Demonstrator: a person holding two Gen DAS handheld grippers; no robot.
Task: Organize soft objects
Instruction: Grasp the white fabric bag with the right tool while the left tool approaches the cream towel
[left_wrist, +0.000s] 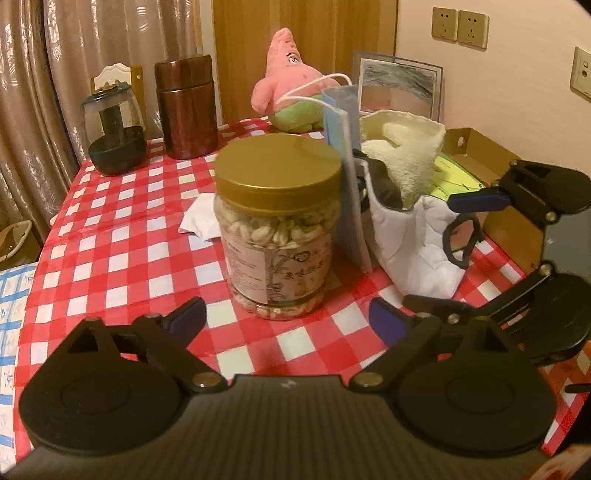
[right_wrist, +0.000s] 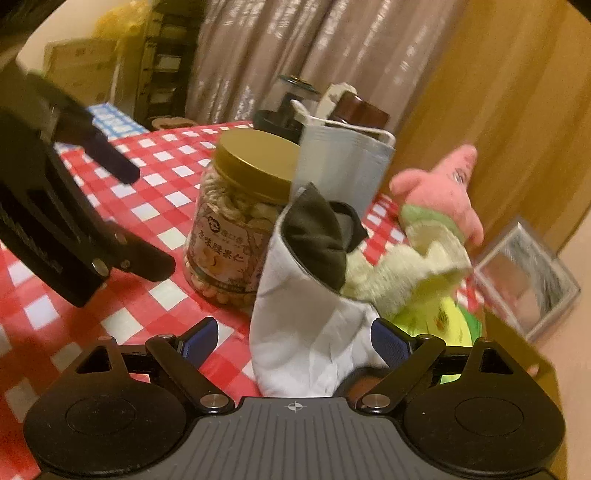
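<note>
Left claw (left_wrist: 286, 321) stands wide open, nothing between its fingers, low over the red-checked counter (left_wrist: 122, 236) and just short of a gold-lidded nut jar (left_wrist: 279, 225). Right claw (right_wrist: 291, 339) is also spread wide; the base of a white fabric pouch (right_wrist: 306, 343) sits between its fingers, pads apart from it on the left side. Pouch stands upright beside the jar, holding a dark cloth (right_wrist: 317, 240) and a cream towel (left_wrist: 406, 147). Blue face mask (left_wrist: 343, 122) stands between jar and pouch. Pink plush (left_wrist: 284, 81) sits at the counter's far edge.
</note>
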